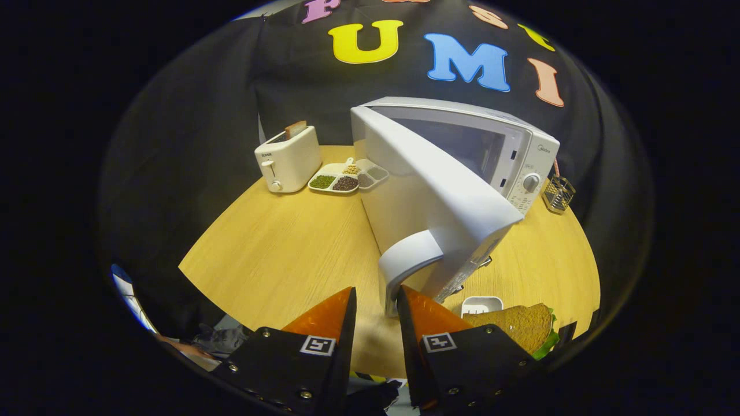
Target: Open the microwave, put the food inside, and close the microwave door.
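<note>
I see the glossy white microwave point(462, 150) on the wood-grain counter point(277, 254), its door point(428, 196) swung wide toward me, curved handle point(407, 260) just ahead of my fingers point(376, 300) (spread, gripping nothing). A grainy brown sandwich point(517, 325) lies beside the right finger.

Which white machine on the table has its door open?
The microwave: its door swings out toward the open gripper. The toaster beside the snack tray has no door, just bread on top.
</note>
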A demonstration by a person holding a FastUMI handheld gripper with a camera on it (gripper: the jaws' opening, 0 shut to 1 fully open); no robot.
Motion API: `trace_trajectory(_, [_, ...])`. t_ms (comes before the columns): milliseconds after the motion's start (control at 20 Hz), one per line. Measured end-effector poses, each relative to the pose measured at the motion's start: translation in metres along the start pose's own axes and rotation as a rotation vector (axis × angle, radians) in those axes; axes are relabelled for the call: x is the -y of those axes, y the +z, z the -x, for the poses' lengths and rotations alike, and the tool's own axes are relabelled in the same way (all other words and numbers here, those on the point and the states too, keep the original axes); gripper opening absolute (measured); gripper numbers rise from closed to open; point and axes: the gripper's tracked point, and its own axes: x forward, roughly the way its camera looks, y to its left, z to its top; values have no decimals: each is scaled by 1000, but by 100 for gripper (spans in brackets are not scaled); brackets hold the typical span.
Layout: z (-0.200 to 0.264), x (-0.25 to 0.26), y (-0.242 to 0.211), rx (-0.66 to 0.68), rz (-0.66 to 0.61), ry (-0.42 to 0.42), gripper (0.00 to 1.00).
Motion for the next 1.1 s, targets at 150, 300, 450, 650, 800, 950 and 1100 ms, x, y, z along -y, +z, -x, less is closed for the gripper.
trace_trajectory(150, [1, -21, -4, 0, 17, 18, 41])
trace_trajectory(300, [0, -40, -5, -1, 33, 40, 41])
trace_trajectory(450, [1, -49, -7, 1, 81, 41, 41])
trace_trajectory(650, [6, -74, -8, -2, 129, 104, 41])
trace_trajectory(800, [8, -92, -8, 1, 163, 175, 41])
trace_trajectory(950, [18, -111, -5, 38, 197, 294, 43])
trace_trajectory(1100, [38, -126, 1, 85, 212, 413, 44])
